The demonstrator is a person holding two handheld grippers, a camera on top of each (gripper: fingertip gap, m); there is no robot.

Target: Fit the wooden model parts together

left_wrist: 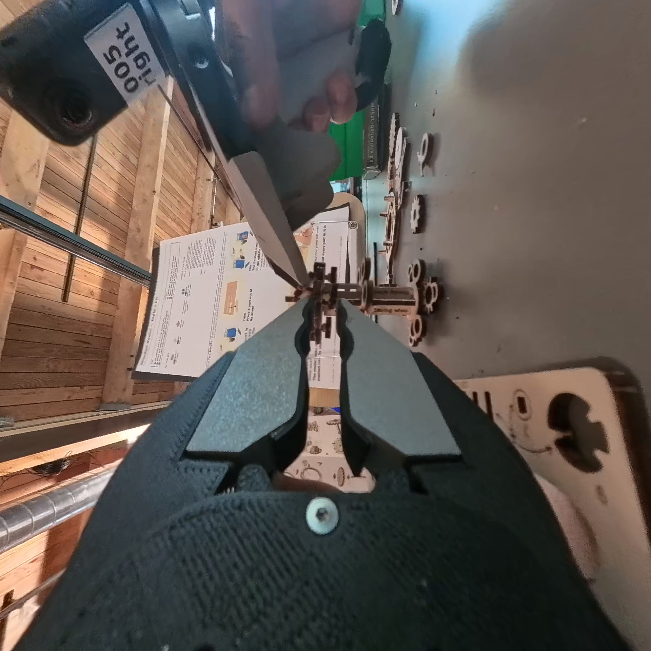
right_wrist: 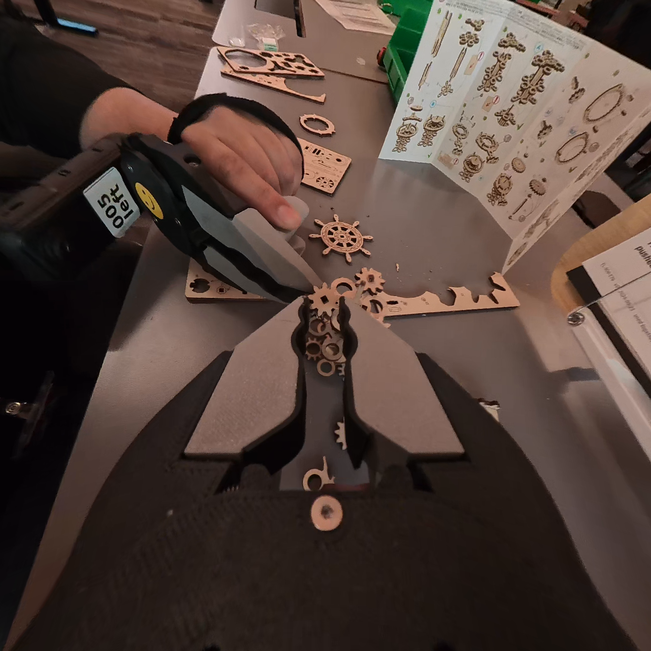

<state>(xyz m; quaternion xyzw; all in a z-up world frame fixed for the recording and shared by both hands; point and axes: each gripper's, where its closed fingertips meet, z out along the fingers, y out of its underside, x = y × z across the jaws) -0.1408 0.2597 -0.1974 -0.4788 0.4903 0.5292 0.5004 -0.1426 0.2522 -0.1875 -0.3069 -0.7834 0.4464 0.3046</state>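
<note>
Left gripper [left_wrist: 322,299] and right gripper [right_wrist: 322,299] are met at one small gear [right_wrist: 323,301].
The gear is pinched by both, above the grey table [right_wrist: 440,218]; a ship's wheel [right_wrist: 341,238] lies nearby.

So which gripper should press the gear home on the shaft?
Right, probably. The right gripper pinches the gear at the shaft's end; the left gripper is clamped on the shaft assembly, best kept as the anchor.
</note>
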